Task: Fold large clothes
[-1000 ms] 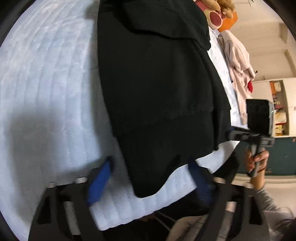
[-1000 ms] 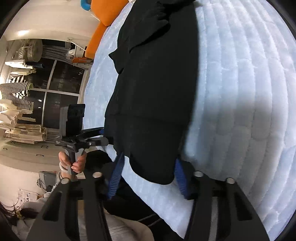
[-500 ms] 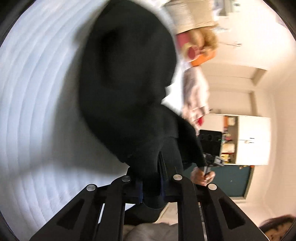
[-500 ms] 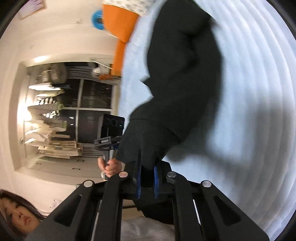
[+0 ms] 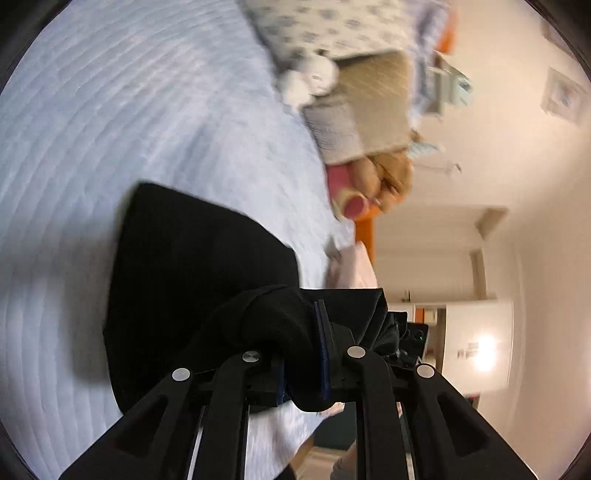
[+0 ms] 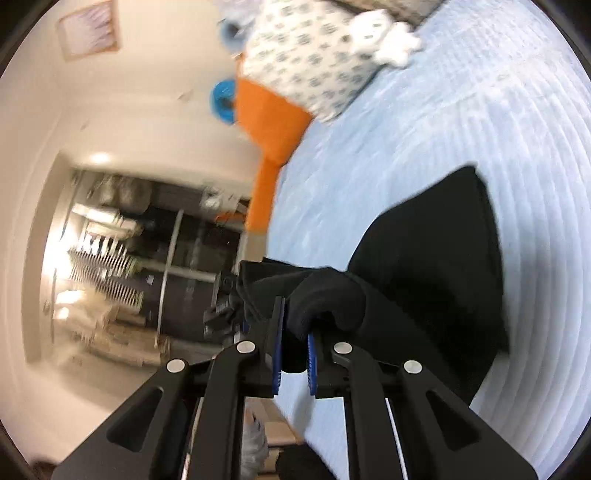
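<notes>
A black garment (image 5: 192, 266) lies on the pale quilted bed (image 5: 110, 129), its near end lifted off the cover. My left gripper (image 5: 301, 354) is shut on a bunched corner of that near hem, black cloth bulging between the blue pads. In the right wrist view the same black garment (image 6: 436, 273) stretches away over the bed (image 6: 461, 122), and my right gripper (image 6: 294, 354) is shut on the other hem corner. Each wrist view shows the opposite gripper only dimly behind the raised hem.
At the head of the bed lie a patterned pillow (image 6: 310, 59), a white plush toy (image 6: 388, 29), a beige cushion (image 5: 365, 110) and a brown plush (image 5: 388, 177). An orange bed frame (image 6: 269, 122) borders the mattress. A pink garment (image 5: 351, 269) lies at the bed's edge.
Both grippers closed on the hem corners of the black garment, then rose and swept toward the head of the bed, carrying the hem over the garment. The views now show pillows and walls.
</notes>
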### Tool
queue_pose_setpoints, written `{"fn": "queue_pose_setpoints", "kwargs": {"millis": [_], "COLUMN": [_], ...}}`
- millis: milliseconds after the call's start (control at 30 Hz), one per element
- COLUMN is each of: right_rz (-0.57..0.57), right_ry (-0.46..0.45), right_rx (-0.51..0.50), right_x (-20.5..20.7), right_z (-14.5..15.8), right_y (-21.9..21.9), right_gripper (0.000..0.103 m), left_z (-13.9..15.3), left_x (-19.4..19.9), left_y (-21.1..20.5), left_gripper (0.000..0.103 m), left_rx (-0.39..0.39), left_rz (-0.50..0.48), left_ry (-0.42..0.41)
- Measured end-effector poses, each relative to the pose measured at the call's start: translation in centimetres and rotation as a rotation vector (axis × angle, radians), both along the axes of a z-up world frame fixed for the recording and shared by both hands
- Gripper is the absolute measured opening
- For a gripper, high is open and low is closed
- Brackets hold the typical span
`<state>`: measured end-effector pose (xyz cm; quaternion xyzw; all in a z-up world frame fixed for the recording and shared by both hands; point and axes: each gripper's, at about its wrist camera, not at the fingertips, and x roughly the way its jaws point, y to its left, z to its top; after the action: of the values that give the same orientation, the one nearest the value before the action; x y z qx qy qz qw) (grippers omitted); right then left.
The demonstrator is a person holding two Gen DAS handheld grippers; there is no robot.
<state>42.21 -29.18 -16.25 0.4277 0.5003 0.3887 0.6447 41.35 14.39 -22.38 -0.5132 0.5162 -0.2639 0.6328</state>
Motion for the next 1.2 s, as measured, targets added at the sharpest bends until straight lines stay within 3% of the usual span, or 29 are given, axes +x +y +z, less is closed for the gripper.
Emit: {"fn": "queue_pose_setpoints", "kwargs": {"millis": [133, 267, 433, 467, 500, 567, 600, 700, 733, 800, 833, 900, 967, 1000, 1100, 1200], "right_rz": [-0.055, -0.099, -0.108, -0.098, -0.087, -0.113, -0.118, -0.103, -0.090, -0.054, -0.033, 0.047, 0.116, 0.128, 0.152, 0.116], "right_ry": [0.067, 0.123, 0.156, 0.153, 0.130, 0.022, -0.020, -0.090, -0.112, -0.209, -0.254, -0.324, -0.372, -0.393, -0.424, -0.436], "right_rx": [-0.039, -0.048, -0.015, -0.012, -0.004, -0.053, -0.081, -0.115, -0.137, -0.220, -0.255, -0.330, -0.490, -0.572, -0.781, -0.920], "right_x": [4.7, 8.0, 8.6, 8.4, 8.3, 7.5, 7.3, 6.7, 6.4, 5.0, 4.2, 2.3, 0.6, 0.0, -1.2, -1.5], "right_z": [-4.0, -8.2, -10.2, -9.8, -8.9, -5.5, -4.2, -0.5, 0.4, 3.1, 4.1, 5.6, 5.5, 5.1, 2.7, 0.1], "right_y": [0.3, 0.3, -0.5, -0.6, -0.6, -0.8, -0.7, -0.5, -0.3, 0.7, 1.4, 4.1, 7.4, 8.5, 11.1, 11.1], "right_gripper": [0.011, 0.011, 0.015, 0.024, 0.057, 0.096, 0.099, 0.099, 0.099, 0.093, 0.088, 0.058, 0.039, 0.037, 0.027, 0.025], "left_z": [-5.2, -9.2, -9.8, -9.4, -8.9, -7.5, -6.4, -4.5, -4.2, -2.7, -1.7, -0.7, -0.6, -0.4, 1.8, 4.4], "left_x": [4.2, 6.9, 7.7, 7.6, 7.6, 7.4, 7.3, 6.7, 6.5, 6.0, 5.8, 5.3, 5.0, 4.6, 3.1, 0.2], "left_y": [0.7, -0.6, -0.9, -0.7, -0.5, -0.2, -0.1, 0.6, 0.8, 1.9, 2.8, 4.2, 4.7, 4.6, 2.7, -2.2], "left_gripper": [0.018, 0.018, 0.019, 0.021, 0.021, 0.025, 0.025, 0.027, 0.033, 0.066, 0.100, 0.100, 0.100, 0.100, 0.100, 0.100], "left_rx": [-0.009, -0.020, -0.031, -0.044, -0.049, -0.014, 0.037, 0.072, 0.070, 0.097, 0.122, 0.122, 0.078, 0.089, 0.307, 0.598], "left_rz": [0.043, 0.071, 0.041, 0.029, 0.019, -0.004, -0.020, -0.030, -0.031, 0.003, 0.055, 0.128, 0.138, 0.143, 0.103, 0.005], "left_ry": [0.084, 0.102, 0.057, 0.059, 0.070, 0.087, 0.092, 0.130, 0.137, 0.123, 0.092, 0.063, 0.068, 0.064, -0.027, -0.257]}}
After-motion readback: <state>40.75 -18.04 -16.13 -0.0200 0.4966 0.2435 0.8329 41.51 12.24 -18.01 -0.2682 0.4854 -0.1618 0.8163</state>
